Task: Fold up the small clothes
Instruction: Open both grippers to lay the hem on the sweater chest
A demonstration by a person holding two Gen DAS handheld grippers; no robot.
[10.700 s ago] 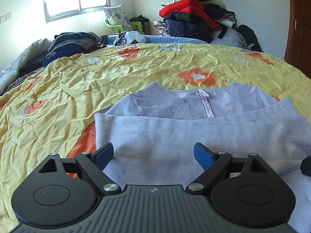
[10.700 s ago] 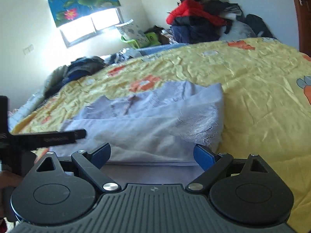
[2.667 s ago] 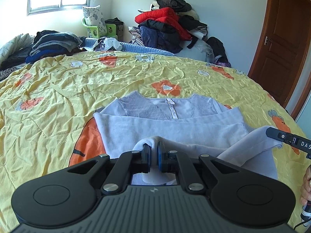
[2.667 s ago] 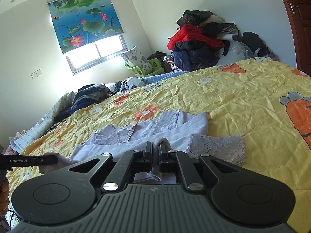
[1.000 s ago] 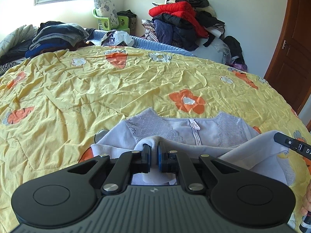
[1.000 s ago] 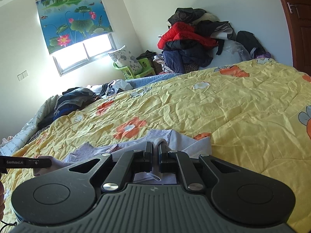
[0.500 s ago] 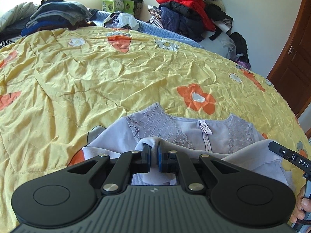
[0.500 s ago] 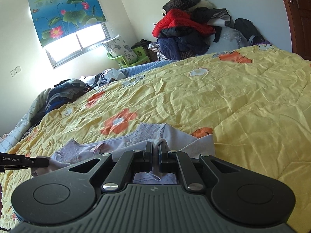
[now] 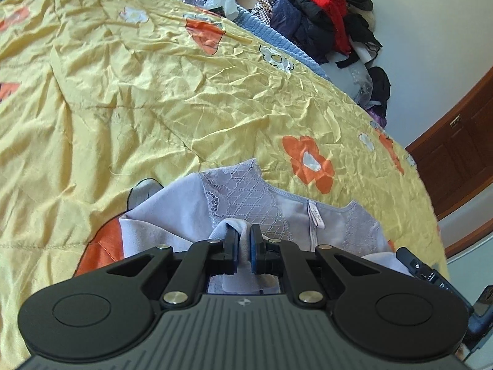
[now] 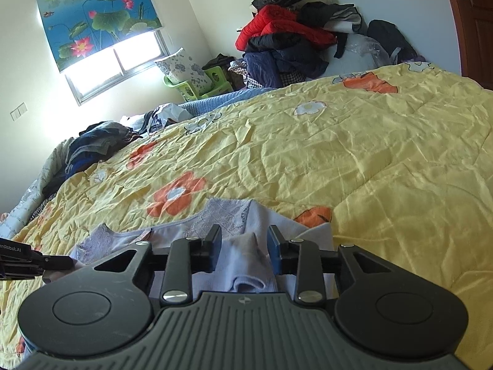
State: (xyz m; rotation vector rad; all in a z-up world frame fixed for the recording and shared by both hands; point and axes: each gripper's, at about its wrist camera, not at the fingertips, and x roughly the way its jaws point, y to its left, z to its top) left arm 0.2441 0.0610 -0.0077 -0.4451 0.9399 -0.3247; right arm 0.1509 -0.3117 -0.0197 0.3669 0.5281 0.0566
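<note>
A small lilac top [image 9: 246, 194] with lace shoulders lies on the yellow flowered quilt [image 9: 154, 92], its lower part folded up toward the neckline. My left gripper [image 9: 244, 243] is shut on a fold of the lilac cloth, just short of the collar label. In the right wrist view the top [image 10: 222, 219] lies close in front. My right gripper [image 10: 244, 240] is open, with a bunch of the cloth lying loose between its fingers. The left gripper's tip [image 10: 46, 262] shows at that view's left edge.
A heap of red and dark coats [image 10: 292, 30] is piled against the far wall. Folded dark clothes [image 10: 98, 145] lie at the bed's far left corner. A green crate with a cushion [image 10: 197, 83] stands under the window. A brown door [image 9: 462, 154] is at the right.
Both grippers carried the cloth's lower edge forward toward the neckline and dropped lower. My right gripper, shut on the cloth half a second ago, has opened. The left stays shut.
</note>
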